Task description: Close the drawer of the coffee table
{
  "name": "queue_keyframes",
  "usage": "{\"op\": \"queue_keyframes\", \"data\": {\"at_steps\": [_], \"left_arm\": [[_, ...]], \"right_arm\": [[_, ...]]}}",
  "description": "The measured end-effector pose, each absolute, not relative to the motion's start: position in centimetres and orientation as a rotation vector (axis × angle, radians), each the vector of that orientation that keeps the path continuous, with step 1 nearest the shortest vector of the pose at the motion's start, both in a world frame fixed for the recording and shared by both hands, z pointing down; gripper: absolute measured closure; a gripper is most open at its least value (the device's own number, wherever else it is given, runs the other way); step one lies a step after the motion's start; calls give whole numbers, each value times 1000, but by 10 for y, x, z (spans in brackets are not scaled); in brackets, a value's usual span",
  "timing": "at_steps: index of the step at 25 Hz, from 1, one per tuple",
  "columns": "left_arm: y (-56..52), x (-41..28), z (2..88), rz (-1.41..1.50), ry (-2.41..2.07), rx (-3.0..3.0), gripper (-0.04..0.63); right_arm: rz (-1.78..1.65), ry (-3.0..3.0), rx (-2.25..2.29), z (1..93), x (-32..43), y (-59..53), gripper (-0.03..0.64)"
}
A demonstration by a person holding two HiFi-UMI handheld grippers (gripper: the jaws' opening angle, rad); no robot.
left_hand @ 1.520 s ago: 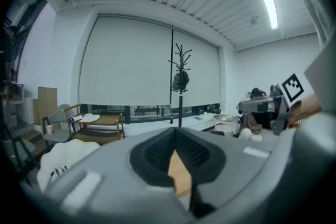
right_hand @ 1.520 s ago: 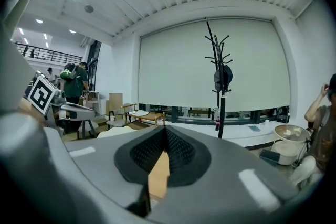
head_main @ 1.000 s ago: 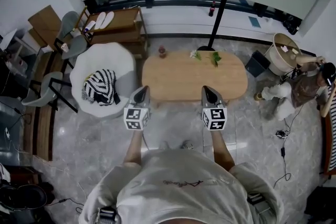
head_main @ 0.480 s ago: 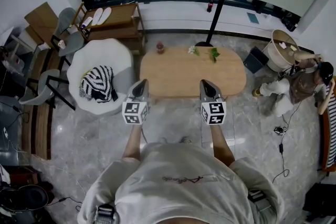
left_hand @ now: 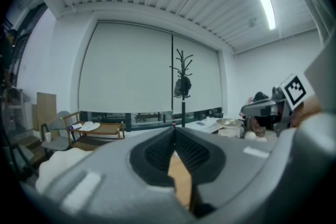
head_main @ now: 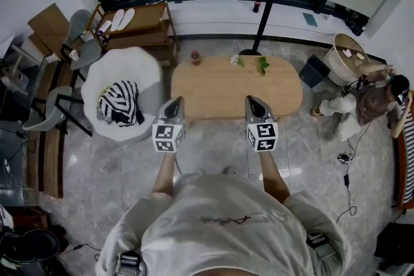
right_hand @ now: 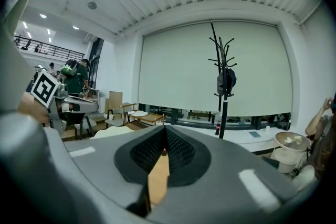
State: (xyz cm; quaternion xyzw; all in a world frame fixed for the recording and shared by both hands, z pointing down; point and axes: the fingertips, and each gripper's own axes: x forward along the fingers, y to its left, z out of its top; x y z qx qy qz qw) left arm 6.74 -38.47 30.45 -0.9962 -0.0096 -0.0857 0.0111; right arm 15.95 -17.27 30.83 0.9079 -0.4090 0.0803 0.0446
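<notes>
The oval wooden coffee table (head_main: 236, 88) stands on the marble floor in front of me. No drawer shows from above. My left gripper (head_main: 175, 103) hangs over the table's near left edge, jaws pressed together with nothing between them. My right gripper (head_main: 251, 101) hangs over the near right edge, also shut and empty. In the left gripper view the left gripper's (left_hand: 174, 132) pads meet, and only a sliver of the tabletop (left_hand: 182, 183) shows below them. In the right gripper view the right gripper (right_hand: 165, 132) is likewise shut, with a strip of the tabletop (right_hand: 157, 180) below it.
A white armchair (head_main: 103, 77) with a striped cushion (head_main: 119, 103) stands left of the table. A small red bottle (head_main: 195, 58) and green sprigs (head_main: 262, 65) sit on the table's far edge. A coat stand (head_main: 264, 6) rises behind it. A person (head_main: 365, 103) crouches at right beside a round basket (head_main: 349, 58).
The head view has shifted a little, so the table and grippers sit slightly higher in the picture. Both grippers stay shut at the table's near edge.
</notes>
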Motion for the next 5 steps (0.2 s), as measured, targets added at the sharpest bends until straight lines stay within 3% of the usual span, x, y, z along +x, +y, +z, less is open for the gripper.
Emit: {"op": "queue_keyframes", "data": {"at_steps": [5], "left_arm": [[-383,66,308,-288,-25,-3109,595]], "right_arm": [[256,-1253,2769,310,157,-171,611]]}}
